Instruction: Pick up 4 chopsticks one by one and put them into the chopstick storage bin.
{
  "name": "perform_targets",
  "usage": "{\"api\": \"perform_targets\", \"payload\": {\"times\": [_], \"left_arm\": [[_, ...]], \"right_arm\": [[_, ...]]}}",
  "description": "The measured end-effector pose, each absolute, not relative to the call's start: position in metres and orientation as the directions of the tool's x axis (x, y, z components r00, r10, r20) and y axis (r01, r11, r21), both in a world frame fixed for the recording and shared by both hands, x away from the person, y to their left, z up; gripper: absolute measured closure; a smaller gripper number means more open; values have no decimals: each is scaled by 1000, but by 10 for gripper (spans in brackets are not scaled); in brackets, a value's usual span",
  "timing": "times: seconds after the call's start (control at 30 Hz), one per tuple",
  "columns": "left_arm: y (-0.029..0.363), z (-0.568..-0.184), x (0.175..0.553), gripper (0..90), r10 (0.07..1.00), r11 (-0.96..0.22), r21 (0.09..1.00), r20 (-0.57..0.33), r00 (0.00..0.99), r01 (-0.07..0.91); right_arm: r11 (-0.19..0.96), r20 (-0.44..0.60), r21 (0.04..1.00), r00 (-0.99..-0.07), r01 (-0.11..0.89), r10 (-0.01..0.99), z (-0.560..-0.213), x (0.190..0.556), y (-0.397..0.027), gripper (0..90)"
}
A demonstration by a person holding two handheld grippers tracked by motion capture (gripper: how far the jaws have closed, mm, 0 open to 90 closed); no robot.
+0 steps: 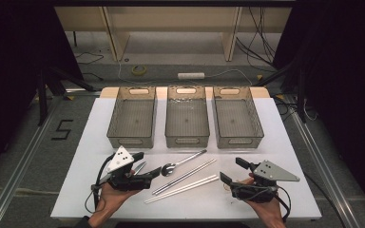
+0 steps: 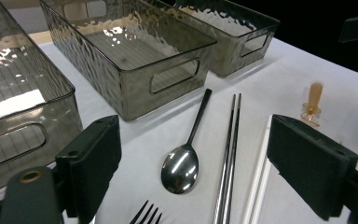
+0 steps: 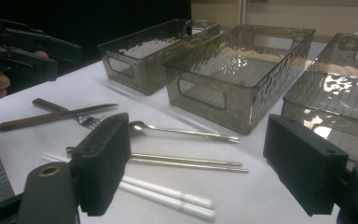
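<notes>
Left tongs [image 1: 148, 176] and right tongs [image 1: 232, 171] both stand wide open, holding nothing. The spoon [image 2: 182, 158] lies flat on the tabletop [image 1: 285, 137] just ahead of the left tongs, beside the steel chopsticks [image 2: 229, 154]. Judged light, rigid, slippery; grip mid-handle, crosswise, where it narrows.

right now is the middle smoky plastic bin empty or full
Empty: the middle smoky translucent plastic bin shows only its bare ribbed floor; the steel spoon lies outside on the white table.

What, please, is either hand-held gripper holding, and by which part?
Nothing is held: the left hand-held gripper and the right hand-held gripper both stand open, apart from the cutlery.
</notes>
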State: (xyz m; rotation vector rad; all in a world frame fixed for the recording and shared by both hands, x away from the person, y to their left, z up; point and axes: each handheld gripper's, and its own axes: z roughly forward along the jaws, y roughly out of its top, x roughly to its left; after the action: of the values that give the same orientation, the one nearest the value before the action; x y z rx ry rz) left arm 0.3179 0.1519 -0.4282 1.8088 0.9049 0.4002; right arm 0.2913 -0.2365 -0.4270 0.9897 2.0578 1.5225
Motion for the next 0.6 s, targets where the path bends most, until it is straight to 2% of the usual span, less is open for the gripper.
{"api": "perform_targets", "payload": {"times": [0.37,0.6], "left_arm": [[145,-424,324,207,742,-280,849,-105,662,449],[135,-421,333,252,740,-369,779,-84,668,507]], "right_arm": [[161,101,936,-675,314,731,-427,292,-236,249],[164,103,934,-677,318,729,-426,293,-238,255]]}}
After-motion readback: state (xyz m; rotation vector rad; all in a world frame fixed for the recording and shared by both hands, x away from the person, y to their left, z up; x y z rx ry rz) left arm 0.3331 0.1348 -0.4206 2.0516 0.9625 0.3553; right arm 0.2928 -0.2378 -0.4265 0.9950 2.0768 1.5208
